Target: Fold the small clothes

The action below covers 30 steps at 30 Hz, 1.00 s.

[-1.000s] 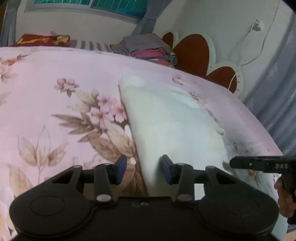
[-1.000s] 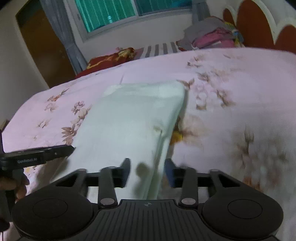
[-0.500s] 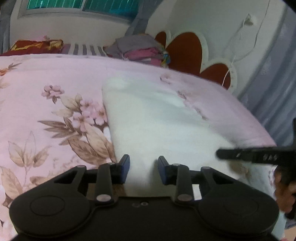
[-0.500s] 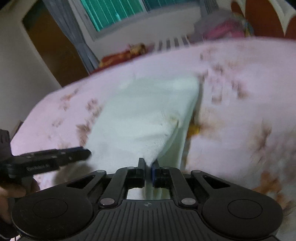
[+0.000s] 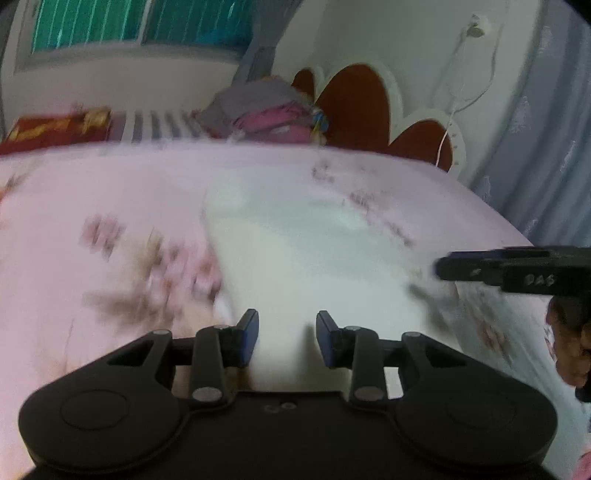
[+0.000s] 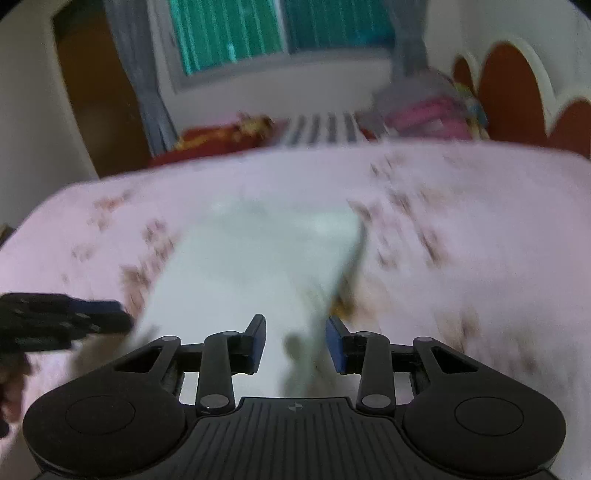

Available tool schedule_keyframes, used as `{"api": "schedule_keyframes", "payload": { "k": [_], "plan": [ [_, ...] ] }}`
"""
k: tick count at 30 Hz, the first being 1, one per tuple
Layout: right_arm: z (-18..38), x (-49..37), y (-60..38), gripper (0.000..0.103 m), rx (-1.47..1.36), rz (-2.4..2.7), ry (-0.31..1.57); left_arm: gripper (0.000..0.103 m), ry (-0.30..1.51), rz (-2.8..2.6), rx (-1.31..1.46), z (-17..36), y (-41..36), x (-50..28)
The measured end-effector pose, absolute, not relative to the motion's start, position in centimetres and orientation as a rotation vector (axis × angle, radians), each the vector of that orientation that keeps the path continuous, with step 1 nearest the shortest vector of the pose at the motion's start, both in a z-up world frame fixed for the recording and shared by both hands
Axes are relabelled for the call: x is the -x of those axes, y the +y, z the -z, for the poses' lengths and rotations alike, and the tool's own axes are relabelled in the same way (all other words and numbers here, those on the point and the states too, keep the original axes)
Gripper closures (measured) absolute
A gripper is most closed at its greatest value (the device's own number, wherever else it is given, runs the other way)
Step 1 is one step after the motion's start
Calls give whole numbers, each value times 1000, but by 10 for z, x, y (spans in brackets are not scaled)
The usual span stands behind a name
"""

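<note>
Fingers of the left gripper (image 5: 287, 338) stand apart over the near edge of the pale white folded cloth garment (image 5: 310, 258), which lies flat on the pink floral bedsheet (image 5: 92, 206), pads not pressing it. Right gripper (image 6: 295, 347) fingers have just been opening, the garment's near corner loose between them. Judging by this, a fold stands released; next comes regripping the near edge and carrying it toward the far edge beyond the fingertips.

A home bedroom is seen: a pink floral bedsheet (image 5: 110, 192), a scalloped headboard (image 5: 354, 107), a curtained window (image 6: 258, 33), seemingly piled clothes (image 5: 266, 110) behind.
</note>
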State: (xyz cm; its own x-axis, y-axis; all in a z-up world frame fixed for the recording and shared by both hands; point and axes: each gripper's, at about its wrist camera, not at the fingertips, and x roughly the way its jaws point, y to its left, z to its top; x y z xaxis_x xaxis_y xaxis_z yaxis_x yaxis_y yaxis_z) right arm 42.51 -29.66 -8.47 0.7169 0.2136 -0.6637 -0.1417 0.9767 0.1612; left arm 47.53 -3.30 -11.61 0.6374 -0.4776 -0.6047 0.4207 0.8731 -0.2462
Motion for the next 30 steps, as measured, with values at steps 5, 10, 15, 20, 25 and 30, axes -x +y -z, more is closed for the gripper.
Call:
{"api": "schedule_keyframes", "payload": {
  "k": [5,10,15,20,25,30],
  "plan": [
    [110,-471,-263,84,33,-275,776,69,754,548,50,137,-65,-511],
    [139,-483,-277,93,71,-168,828,69,766,550,42,138,-70,-507],
    [140,-481,-278,93,85,-164,831,69,805,555,74,147,-57,-467],
    [139,-483,-280,93,59,-172,832,69,782,508,93,151,-41,-400],
    [118,-448,-278,93,9,-196,798,69,790,444,119,143,-24,-384],
    [136,-388,-263,93,9,-244,912,69,844,411,147,154,-16,-382]
  ]
}}
